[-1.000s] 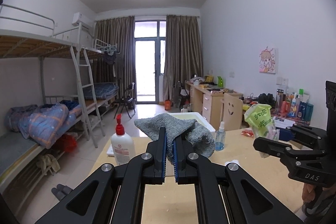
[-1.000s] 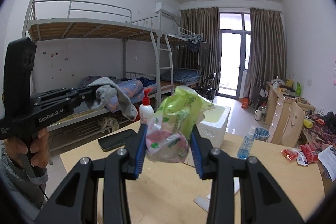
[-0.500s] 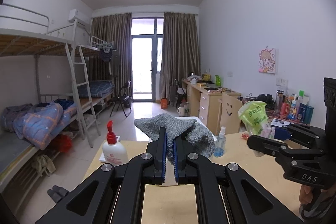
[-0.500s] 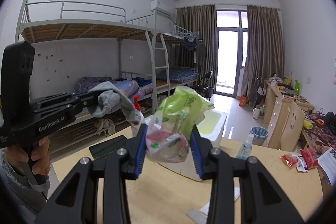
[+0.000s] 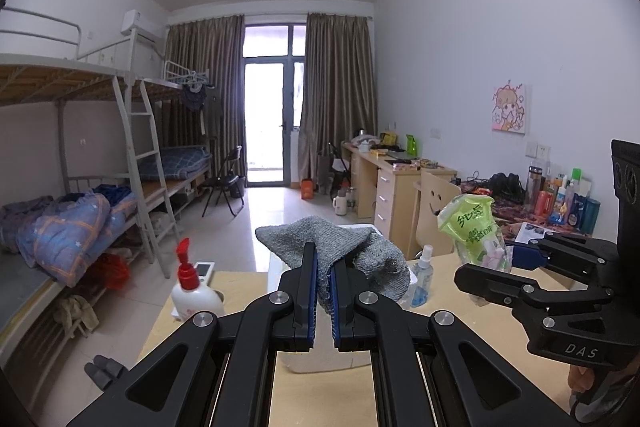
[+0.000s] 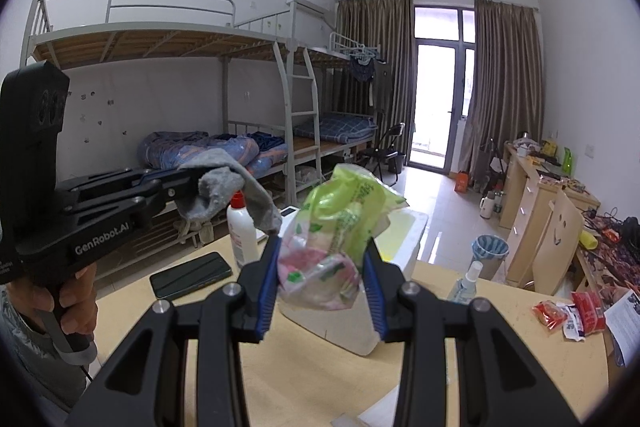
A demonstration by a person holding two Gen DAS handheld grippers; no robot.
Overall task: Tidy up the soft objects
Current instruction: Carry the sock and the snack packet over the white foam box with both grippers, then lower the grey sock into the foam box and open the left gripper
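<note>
My left gripper [image 5: 324, 291] is shut on a grey cloth [image 5: 336, 247] and holds it above the white foam box [image 5: 320, 359]. It also shows in the right wrist view [image 6: 188, 183] with the grey cloth [image 6: 224, 191] hanging from it. My right gripper [image 6: 322, 277] is shut on a green and pink plastic bag [image 6: 336, 239] and holds it above the foam box [image 6: 396, 267]. In the left wrist view the bag [image 5: 476, 231] sits at the right.
On the wooden table [image 6: 280, 367] stand a white pump bottle with a red top [image 5: 192, 295], a small clear spray bottle [image 5: 422, 277], a dark phone [image 6: 190, 275] and red snack packets [image 6: 568, 311]. Bunk beds [image 6: 240, 75] line the left wall.
Both grippers have moved forward and closer to the foam box, each still holding its item. The pump bottle has slid nearer in the views.
</note>
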